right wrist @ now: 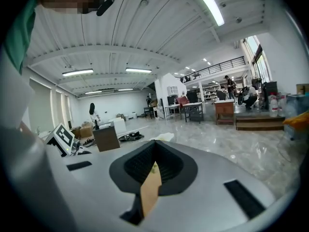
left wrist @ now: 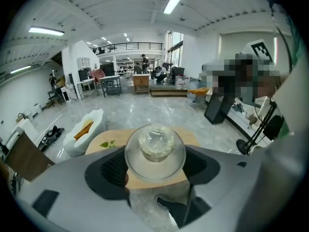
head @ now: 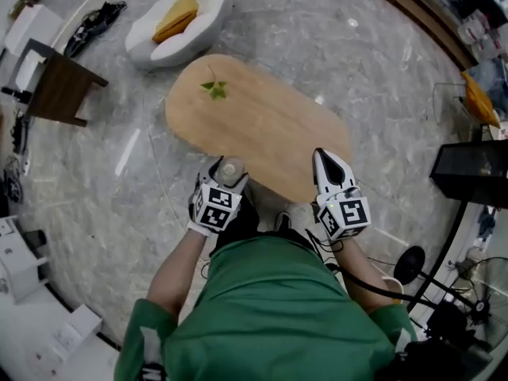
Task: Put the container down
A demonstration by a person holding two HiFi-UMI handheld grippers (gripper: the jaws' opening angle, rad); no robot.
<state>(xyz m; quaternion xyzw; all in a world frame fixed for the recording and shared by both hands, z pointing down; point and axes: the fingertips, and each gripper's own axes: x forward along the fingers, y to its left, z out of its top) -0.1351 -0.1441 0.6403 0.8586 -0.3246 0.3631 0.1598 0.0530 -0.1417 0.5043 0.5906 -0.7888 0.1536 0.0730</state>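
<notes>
Tabletop of pale oval wood — grey marble floor, white chair near.

Both forearms reach forward, side by side. The left tongs stand wide, clamped on the container; the right tongs are closed and empty.
</notes>
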